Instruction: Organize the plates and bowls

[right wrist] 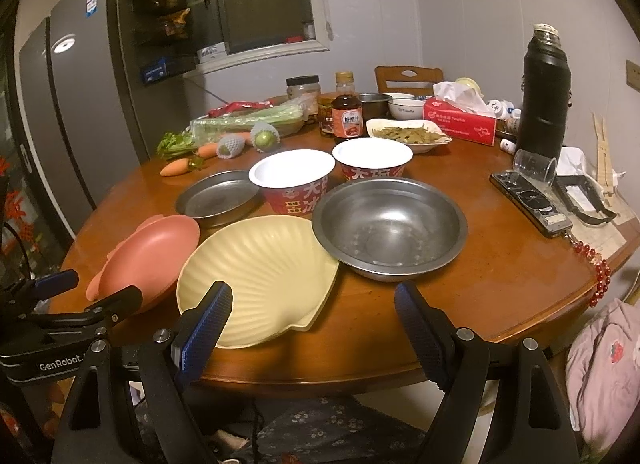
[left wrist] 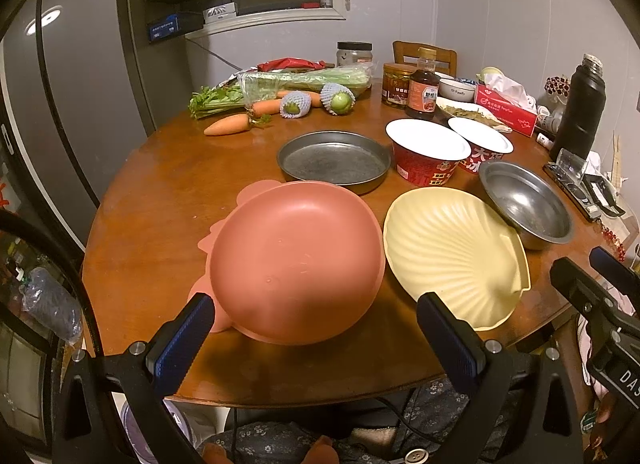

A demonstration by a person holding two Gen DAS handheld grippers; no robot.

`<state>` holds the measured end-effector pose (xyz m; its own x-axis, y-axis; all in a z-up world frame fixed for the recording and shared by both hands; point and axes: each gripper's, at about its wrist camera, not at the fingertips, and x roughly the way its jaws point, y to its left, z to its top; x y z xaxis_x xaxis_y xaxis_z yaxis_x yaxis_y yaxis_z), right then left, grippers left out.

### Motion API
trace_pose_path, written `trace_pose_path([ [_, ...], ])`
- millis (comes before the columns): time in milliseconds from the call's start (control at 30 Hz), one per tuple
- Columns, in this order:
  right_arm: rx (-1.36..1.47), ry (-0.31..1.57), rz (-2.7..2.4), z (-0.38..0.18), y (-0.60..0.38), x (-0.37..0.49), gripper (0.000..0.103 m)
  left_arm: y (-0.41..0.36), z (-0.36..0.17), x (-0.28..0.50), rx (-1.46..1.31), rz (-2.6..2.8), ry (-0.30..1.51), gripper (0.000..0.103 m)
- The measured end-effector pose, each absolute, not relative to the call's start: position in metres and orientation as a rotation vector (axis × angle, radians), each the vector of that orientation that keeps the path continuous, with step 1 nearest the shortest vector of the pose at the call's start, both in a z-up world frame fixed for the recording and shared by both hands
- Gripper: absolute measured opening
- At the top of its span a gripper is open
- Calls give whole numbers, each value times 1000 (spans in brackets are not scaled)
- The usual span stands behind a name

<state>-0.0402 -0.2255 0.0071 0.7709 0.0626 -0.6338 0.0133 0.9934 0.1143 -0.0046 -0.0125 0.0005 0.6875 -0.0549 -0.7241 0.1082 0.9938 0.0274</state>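
A round wooden table point(left wrist: 160, 200) is seen from its near edge. The left gripper point(left wrist: 316, 328) is held spread wide, empty, before a pink bowl point(left wrist: 296, 260). Just beside it lies a yellow shell-shaped plate point(right wrist: 256, 272), touched by a steel bowl point(right wrist: 390, 226). The right gripper point(right wrist: 312, 316) is likewise released, grasping nothing. A metal pan point(left wrist: 334, 160) and two red paper bowls point(right wrist: 294, 180) are set behind.

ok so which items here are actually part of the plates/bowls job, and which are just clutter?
Job: pink bowl, yellow shell plate, steel bowl, metal pan, two red paper bowls.

Clutter: carrots, celery, sauce bottle, tissue box, black thermos.
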Motion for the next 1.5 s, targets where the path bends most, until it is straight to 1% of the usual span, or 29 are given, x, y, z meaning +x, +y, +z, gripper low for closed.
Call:
trace_pose_path([
  [367,79,688,50,11,-217,-32,85,0,1,-4,42,-90,811,102],
  [633,-13,660,203,29,-180,-11,85,47,5,1,-44,-32,808,102],
  [800,-102,672,275,31,-149,12,84,77,-5,6,-100,-2,842,102],
  [1000,-194,738,333,18,-122,44,84,93,-19,11,-135,13,884,102],
  [1367,-257,850,418,-17,-89,87,85,87,-34,27,-123,29,926,101],
  [1467,-269,870,428,-25,-83,95,84,85,-36,32,-115,28,927,101],
  [1500,-270,873,436,-27,-82,97,81,85,-37,33,-112,28,930,101],
])
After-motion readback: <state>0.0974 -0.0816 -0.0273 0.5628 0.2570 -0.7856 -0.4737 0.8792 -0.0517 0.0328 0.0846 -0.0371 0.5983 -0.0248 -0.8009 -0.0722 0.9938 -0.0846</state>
